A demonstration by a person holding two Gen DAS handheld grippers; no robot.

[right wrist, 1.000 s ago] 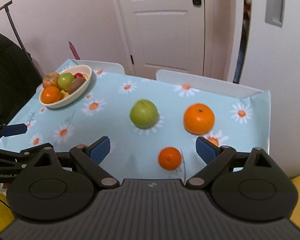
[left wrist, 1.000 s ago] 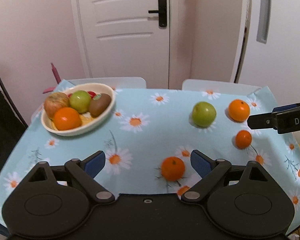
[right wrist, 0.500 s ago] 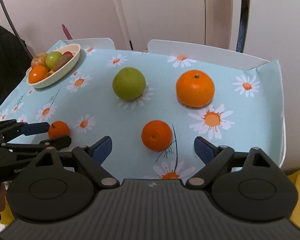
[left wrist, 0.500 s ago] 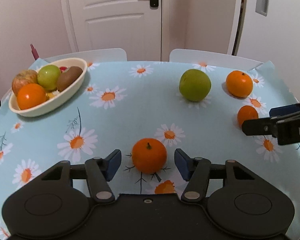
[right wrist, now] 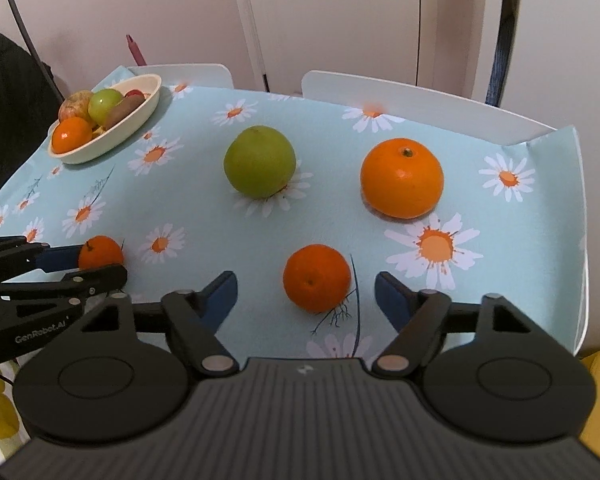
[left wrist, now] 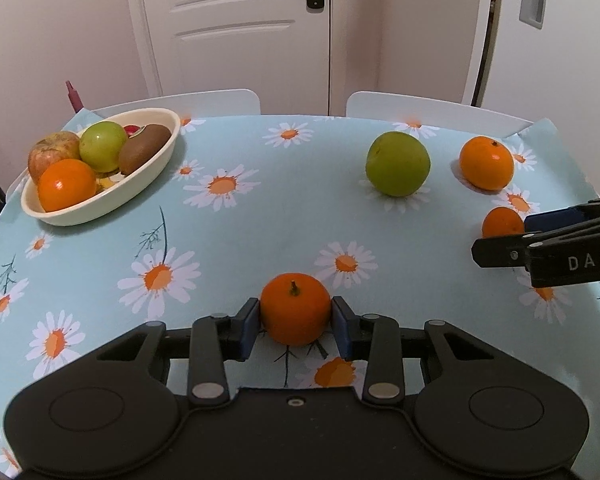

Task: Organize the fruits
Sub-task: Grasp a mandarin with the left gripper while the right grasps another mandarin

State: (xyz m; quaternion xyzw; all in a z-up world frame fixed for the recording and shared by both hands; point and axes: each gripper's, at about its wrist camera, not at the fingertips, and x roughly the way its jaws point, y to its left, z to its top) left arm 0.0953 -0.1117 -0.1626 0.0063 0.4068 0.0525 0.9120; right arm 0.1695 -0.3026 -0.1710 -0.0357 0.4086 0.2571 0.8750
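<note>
My left gripper (left wrist: 295, 322) is shut on a small orange (left wrist: 295, 308) that rests on the daisy tablecloth; this orange also shows in the right wrist view (right wrist: 100, 251). My right gripper (right wrist: 306, 296) is open, its jaws on either side of another small orange (right wrist: 317, 277), which also shows in the left wrist view (left wrist: 501, 222). A green apple (right wrist: 259, 162) and a large orange (right wrist: 402, 177) lie farther back. A cream oval bowl (left wrist: 148, 176) at the far left holds an orange, two apples, a kiwi and a red fruit.
The table's right edge (right wrist: 580, 240) is close to the right gripper. Two white chair backs (left wrist: 428, 106) stand behind the table, before a white door (left wrist: 240, 20). A dark shape (right wrist: 4, 120) is at the left.
My left gripper moved forward and closed on the small orange. My right gripper came down and forward so the other small orange sits between its open jaws.
</note>
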